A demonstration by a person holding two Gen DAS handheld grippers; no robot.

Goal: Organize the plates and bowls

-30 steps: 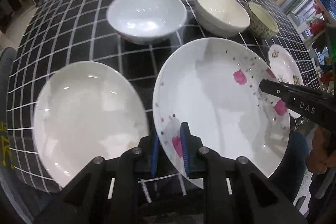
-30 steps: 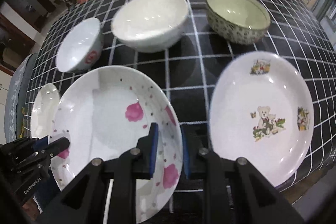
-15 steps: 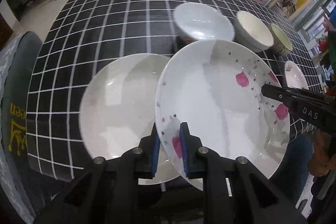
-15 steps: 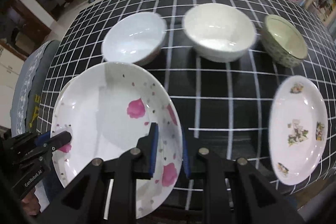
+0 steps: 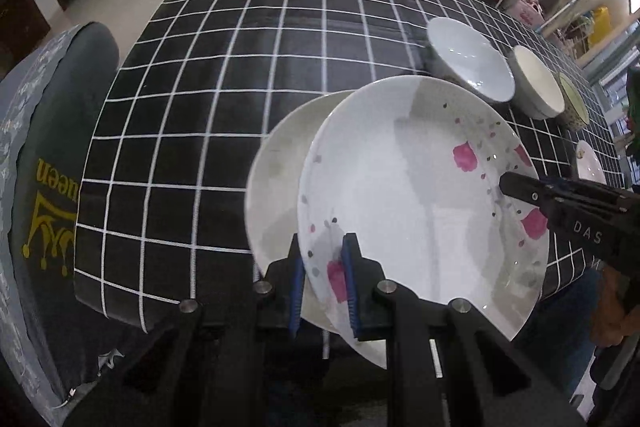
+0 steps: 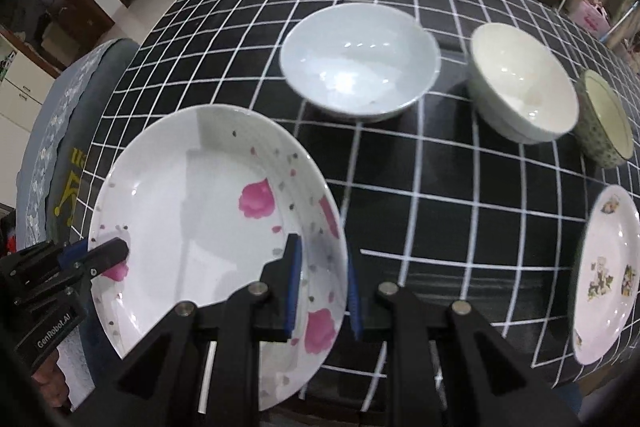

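A white plate with pink flowers (image 5: 420, 195) (image 6: 208, 211) hangs above the checked table (image 5: 224, 67), gripped at two rims. My left gripper (image 5: 324, 259) is shut on its near-left rim and shows in the right wrist view as a black tip (image 6: 116, 251). My right gripper (image 6: 322, 267) is shut on the opposite rim, and its tip (image 5: 508, 183) lies over the plate. A plain white plate (image 5: 276, 179) lies on the table, half covered by the flowered one. The right wrist view does not show it.
A pale bowl (image 6: 360, 59), a cream bowl (image 6: 524, 83) and a patterned bowl (image 6: 608, 119) stand in a row at the back right. A bear-print plate (image 6: 608, 275) lies near the right edge. A cushioned chair (image 5: 48, 167) stands at the table's left end.
Both grippers have carried the flowered plate to the left. It was beside the plain white plate and now overlaps it. The grips are unchanged.
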